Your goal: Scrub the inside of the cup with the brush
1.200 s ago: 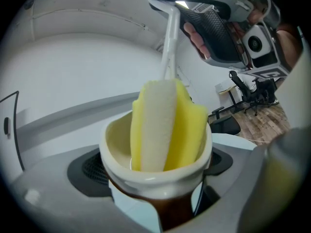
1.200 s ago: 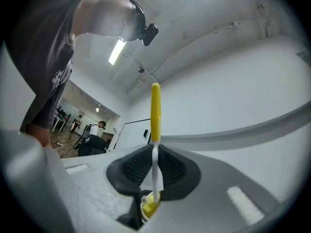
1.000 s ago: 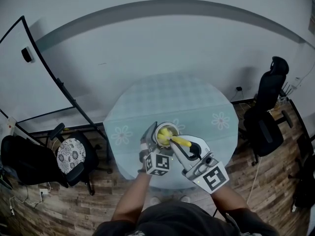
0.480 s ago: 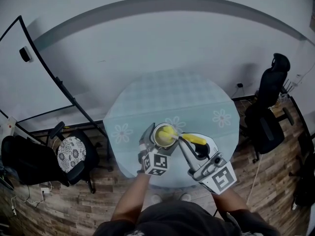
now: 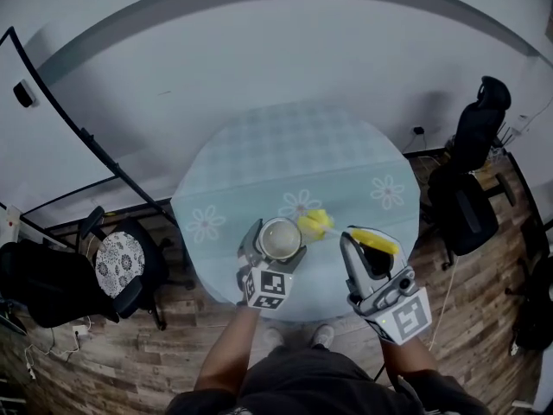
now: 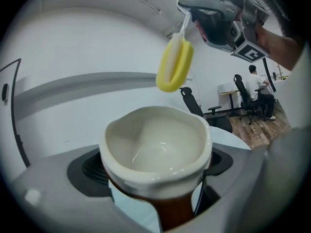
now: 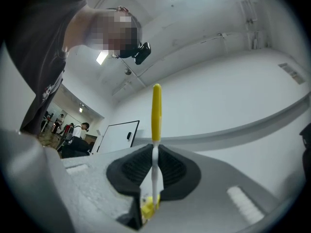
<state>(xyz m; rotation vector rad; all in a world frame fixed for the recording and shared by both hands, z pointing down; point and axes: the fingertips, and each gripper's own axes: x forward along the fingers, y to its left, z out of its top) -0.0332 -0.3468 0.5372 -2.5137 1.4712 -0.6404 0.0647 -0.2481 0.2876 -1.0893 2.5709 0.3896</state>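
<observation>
Cup (image 5: 280, 238) sits clamped between the left gripper's (image 5: 275, 251) 2 jaws, which press its brown body below the cream rim. Right of the cup, the right gripper (image 5: 363, 247) pinches the brush (image 5: 316, 223) by its thin stem, jaws nearly together. Its yellow sponge head hangs above and just beyond the cup's rim, over the table (image 5: 294, 158). With the head outside, no scrubbing is under way; whether the inside is already clean I cannot tell.

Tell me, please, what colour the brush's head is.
Yellow; the brush head shows best in the left gripper view.
</observation>
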